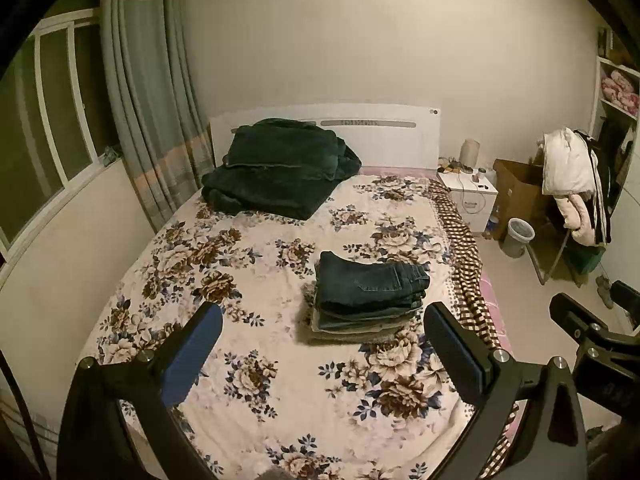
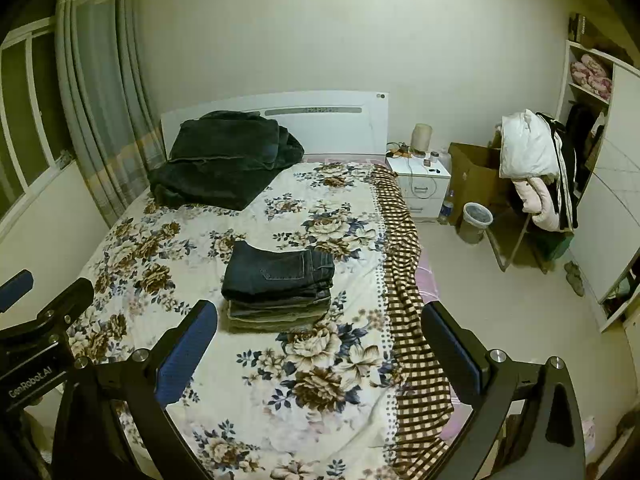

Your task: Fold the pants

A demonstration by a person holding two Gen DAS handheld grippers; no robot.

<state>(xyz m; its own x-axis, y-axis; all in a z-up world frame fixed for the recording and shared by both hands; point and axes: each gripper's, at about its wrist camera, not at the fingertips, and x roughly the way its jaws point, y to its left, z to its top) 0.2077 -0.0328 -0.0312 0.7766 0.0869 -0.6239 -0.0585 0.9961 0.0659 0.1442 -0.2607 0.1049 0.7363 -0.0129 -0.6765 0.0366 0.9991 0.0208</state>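
Note:
A stack of folded pants (image 1: pixel 366 298) (image 2: pixel 278 286), dark jeans on top, lies on the flowered bedspread (image 1: pixel 256 384) (image 2: pixel 320 400) near the bed's right side. My left gripper (image 1: pixel 324 318) hovers above the bed on the near side of the stack, open wide, nothing between its blue pads. My right gripper (image 2: pixel 320 318) hangs beside it, open and empty too, near the bed's checked edge. The right gripper's body (image 1: pixel 592 328) shows at the right edge of the left wrist view. The left gripper (image 2: pixel 44 300) shows at the left edge of the right wrist view.
A dark green folded blanket (image 1: pixel 276 168) (image 2: pixel 224 160) lies by the white headboard (image 1: pixel 384 132). Right of the bed stand a white nightstand (image 2: pixel 424 188), a cardboard box (image 2: pixel 476 176), a waste bin (image 2: pixel 474 222) and a chair heaped with clothes (image 2: pixel 536 168). Curtains (image 1: pixel 148 100) hang at left.

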